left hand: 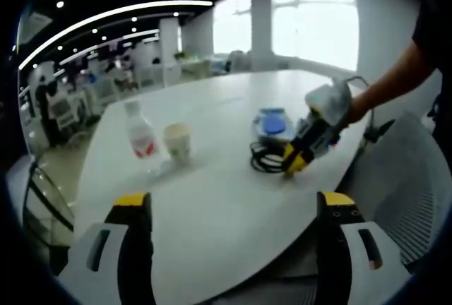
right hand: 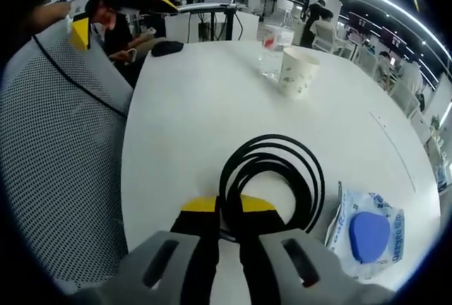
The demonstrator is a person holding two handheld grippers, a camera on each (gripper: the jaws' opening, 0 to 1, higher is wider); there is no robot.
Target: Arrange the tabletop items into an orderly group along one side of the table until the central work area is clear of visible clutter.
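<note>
Cable coil (right hand: pixel 272 178), a black loop of several turns, lies on the white table (right hand: pixel 191 121) in the lower middle of the right gripper view, and the right gripper (right hand: pixel 227 210) has its 2 yellow-tipped jaws drawn nearly together over the near edge of that loop, the strands passing between them; it looks clamped on the cable. In the left gripper view the same tool (left hand: pixel 291 166) comes in from the right of the frame, held in a person's hand (left hand: pixel 357 107), tips down on the coil (left hand: pixel 265 157). The left gripper (left hand: pixel 233 210) sits at the bottom of its own view with jaws spread wide and nothing between them, above bare tabletop (left hand: pixel 212 206). Just right of the coil in the right gripper view, at lower right, lies a clear packet with a blue piece inside (right hand: pixel 367 233). Well apart, at upper middle of that view, a paper cup (right hand: pixel 298 72) stands just beside a plastic bottle with a red label (right hand: pixel 272 47). A mesh chair back (right hand: pixel 60 171) fills the left side. By my judgement the step in hand is the pickup of the cable; the next move calls for dragging or lifting it toward the cup and bottle without the loops springing loose, then fetching the packet.
</note>
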